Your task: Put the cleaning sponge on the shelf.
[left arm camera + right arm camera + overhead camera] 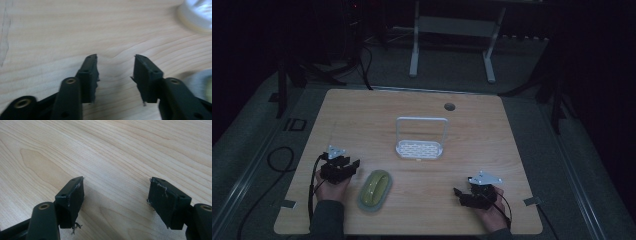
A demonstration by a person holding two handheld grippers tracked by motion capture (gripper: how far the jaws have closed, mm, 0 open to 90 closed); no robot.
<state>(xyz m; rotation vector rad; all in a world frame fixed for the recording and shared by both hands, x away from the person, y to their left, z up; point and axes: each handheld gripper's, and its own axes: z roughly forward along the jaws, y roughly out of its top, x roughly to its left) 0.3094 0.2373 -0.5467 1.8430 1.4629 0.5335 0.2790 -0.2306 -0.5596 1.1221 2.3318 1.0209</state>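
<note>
High view sits above the near edge of the table (422,107), looking forward and down, far enough back to take in the whole top and the floor past it. Left gripper view rides low, close over the wood, facing along its open left claw (115,75) with the rim of the yellow-green dish (374,189) at its right edge, a dish the high view shares. Right gripper view hugs the table too, looking past its open right claw (116,202) across bare grain.
</note>
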